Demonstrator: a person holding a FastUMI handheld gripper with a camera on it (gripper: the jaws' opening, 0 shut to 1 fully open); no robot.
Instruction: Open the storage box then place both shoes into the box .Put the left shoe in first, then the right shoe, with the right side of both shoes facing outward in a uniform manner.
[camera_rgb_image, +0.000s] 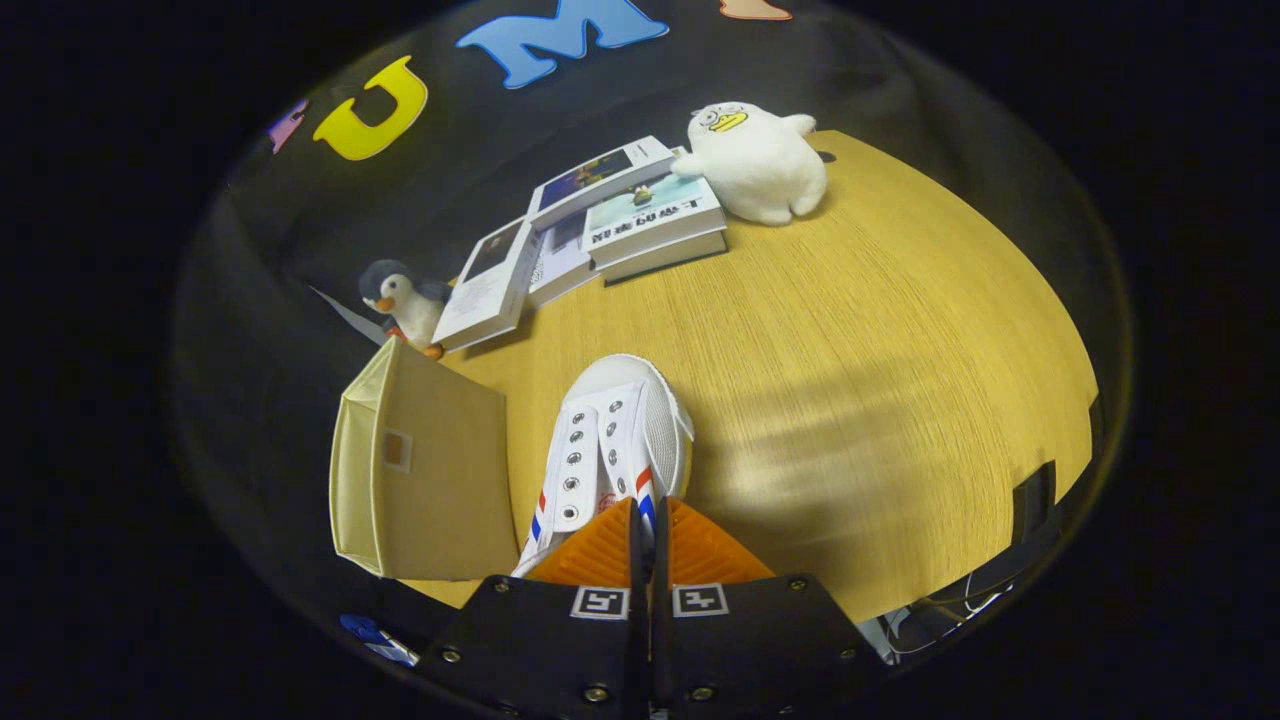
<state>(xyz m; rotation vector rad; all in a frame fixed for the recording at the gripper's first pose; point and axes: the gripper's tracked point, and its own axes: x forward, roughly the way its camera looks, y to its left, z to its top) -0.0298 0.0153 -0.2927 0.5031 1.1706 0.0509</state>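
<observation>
White shoe (612, 440) pinched at its collar in the nearly closed claw (648, 535), just beside the beige storage box (425, 470).

A white canvas shoe (617, 440) with metal eyelets and red-and-blue stripes along its lace flaps points its rounded toe away over the wooden table, its collar nipped between the nearly closed fingers of the gripper (650, 540). Just beside it stands the beige fabric storage box (425, 470), its visible side bearing a small label window.
</observation>
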